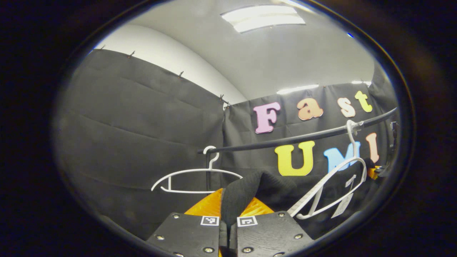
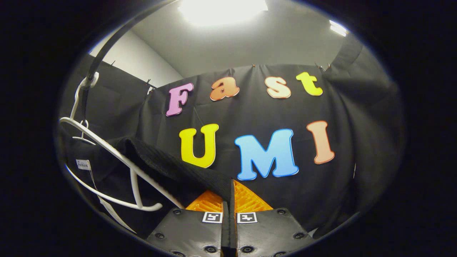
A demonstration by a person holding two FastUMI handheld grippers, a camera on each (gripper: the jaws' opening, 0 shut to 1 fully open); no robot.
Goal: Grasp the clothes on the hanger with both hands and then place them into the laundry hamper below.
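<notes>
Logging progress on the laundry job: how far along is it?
Done: both tools grip the black garment, left tool, right tool. In hand: it is coming off the white hanger. Left: lowering it into the hamper.

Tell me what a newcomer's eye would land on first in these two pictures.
First, the dark garment, pinched between the fingers of the left claw at the bottom of the left gripper view, and likewise clamped in the right claw in the right gripper view. Next, the white hanger the cloth drapes from, tilted on the black rail. An empty white hanger hangs at the rail's left end.
</notes>
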